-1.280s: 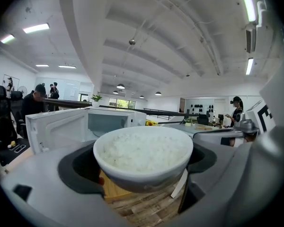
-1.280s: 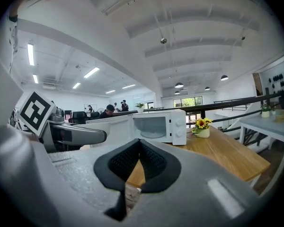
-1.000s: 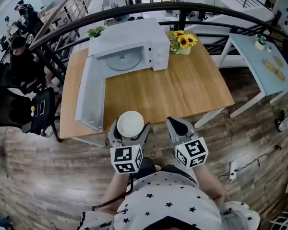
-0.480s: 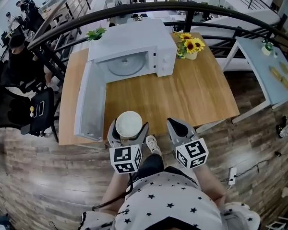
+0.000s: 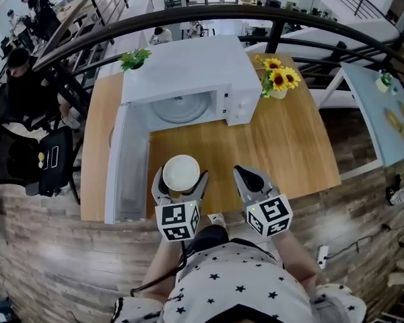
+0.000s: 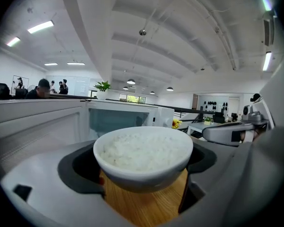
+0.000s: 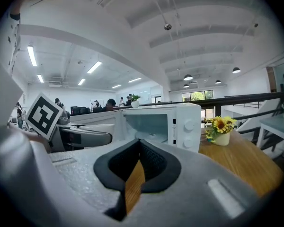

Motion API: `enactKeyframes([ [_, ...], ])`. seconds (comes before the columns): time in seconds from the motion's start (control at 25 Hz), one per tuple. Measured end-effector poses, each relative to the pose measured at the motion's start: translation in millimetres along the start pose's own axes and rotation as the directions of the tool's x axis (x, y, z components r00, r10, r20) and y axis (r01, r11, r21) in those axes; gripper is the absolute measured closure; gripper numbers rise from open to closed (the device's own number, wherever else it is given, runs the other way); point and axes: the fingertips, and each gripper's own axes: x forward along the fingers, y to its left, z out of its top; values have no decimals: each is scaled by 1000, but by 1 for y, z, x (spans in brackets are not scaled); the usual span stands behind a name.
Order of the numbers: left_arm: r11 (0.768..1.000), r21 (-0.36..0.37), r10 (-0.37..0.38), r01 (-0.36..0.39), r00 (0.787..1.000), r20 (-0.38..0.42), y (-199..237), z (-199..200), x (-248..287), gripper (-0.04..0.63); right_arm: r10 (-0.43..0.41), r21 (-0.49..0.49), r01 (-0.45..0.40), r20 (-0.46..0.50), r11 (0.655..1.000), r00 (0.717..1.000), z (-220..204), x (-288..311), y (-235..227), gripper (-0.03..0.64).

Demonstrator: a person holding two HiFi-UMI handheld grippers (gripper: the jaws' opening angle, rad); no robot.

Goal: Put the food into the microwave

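A white bowl of rice (image 5: 182, 172) sits between the jaws of my left gripper (image 5: 181, 177), which is shut on it above the front part of the wooden table (image 5: 283, 153). In the left gripper view the bowl (image 6: 143, 152) fills the middle, level, with the microwave (image 6: 128, 117) straight behind it. The white microwave (image 5: 188, 73) stands at the table's far side. Its door (image 5: 128, 160) is swung open to the left and the glass turntable (image 5: 180, 108) shows inside. My right gripper (image 5: 246, 175) hangs beside the left one, shut on nothing, its jaws (image 7: 137, 167) nearly touching.
A pot of sunflowers (image 5: 277, 83) stands right of the microwave, and a small green plant (image 5: 135, 59) behind its left corner. A black railing (image 5: 222, 12) curves behind the table. A pale side table (image 5: 384, 113) stands at the right. People sit at the far left.
Both grippers and the bowl have moved forward from before the table's front edge to over the tabletop. The microwave is nearer. Both grips are unchanged.
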Motion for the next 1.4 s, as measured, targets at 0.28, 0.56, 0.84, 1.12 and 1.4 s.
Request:
enactKeyframes([
  [0.28,1000,-2,16,-16,1000,-13,26,10,57,94,29,-4,-30,-34,1000,999,7,51,-19,611],
  [0.56,999,0,36,-36,998,-47,46,17,103,94,55,-6,-55,-65,998,996,17,93,-38,611],
  [0.84,998,-6,56,-57,996,-71,63,11,141,94,78,-10,-80,-96,997,992,13,126,-51,611],
  [1.12,995,-4,95,-95,992,-79,83,7,178,94,103,2,-103,-131,995,986,1,148,-55,611],
  [1.4,993,30,118,-116,989,-88,96,8,210,94,113,12,-112,-150,994,982,-4,162,-59,611],
])
